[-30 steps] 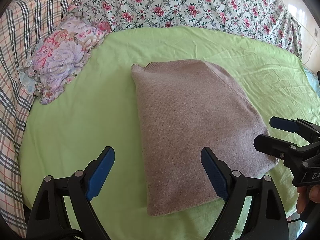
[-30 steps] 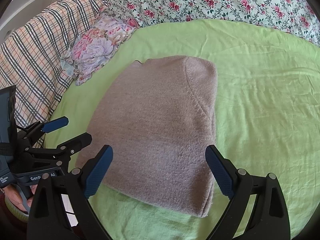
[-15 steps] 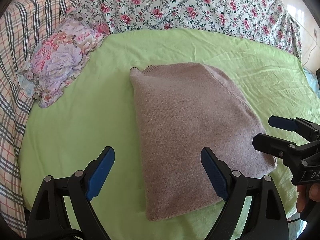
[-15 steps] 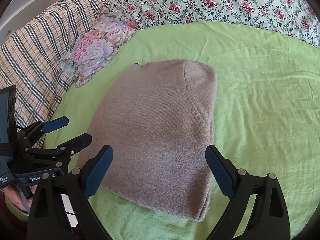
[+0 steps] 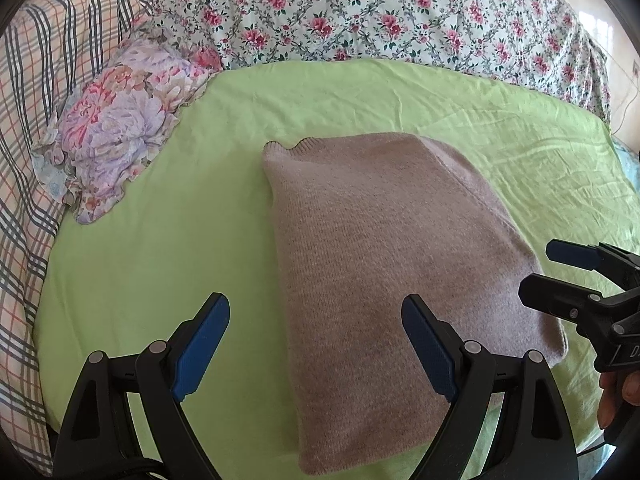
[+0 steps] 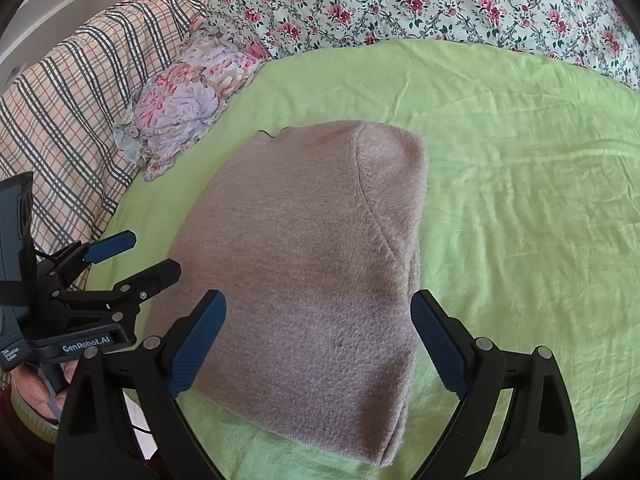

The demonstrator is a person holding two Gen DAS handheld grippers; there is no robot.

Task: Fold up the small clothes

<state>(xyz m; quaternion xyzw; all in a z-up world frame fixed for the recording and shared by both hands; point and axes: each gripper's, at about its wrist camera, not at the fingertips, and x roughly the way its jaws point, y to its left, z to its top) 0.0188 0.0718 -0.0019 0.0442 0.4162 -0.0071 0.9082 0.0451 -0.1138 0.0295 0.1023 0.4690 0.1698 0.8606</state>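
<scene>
Bed [image 5: 132,280] covered by light green sheet [image 6: 520,220], lightly creased. Folded mauve-grey knit sweater [image 5: 384,272] lies flat near sheet centre, neckline edge toward far side. Small floral ruffled pillow [image 5: 120,128], pink and lilac, rests at far left edge of sheet, apart from sweater. Rose-print quilt [image 5: 380,12] bunched along far edge of sheet. Plaid blanket [image 6: 68,96] along left side, touching pillow.
</scene>
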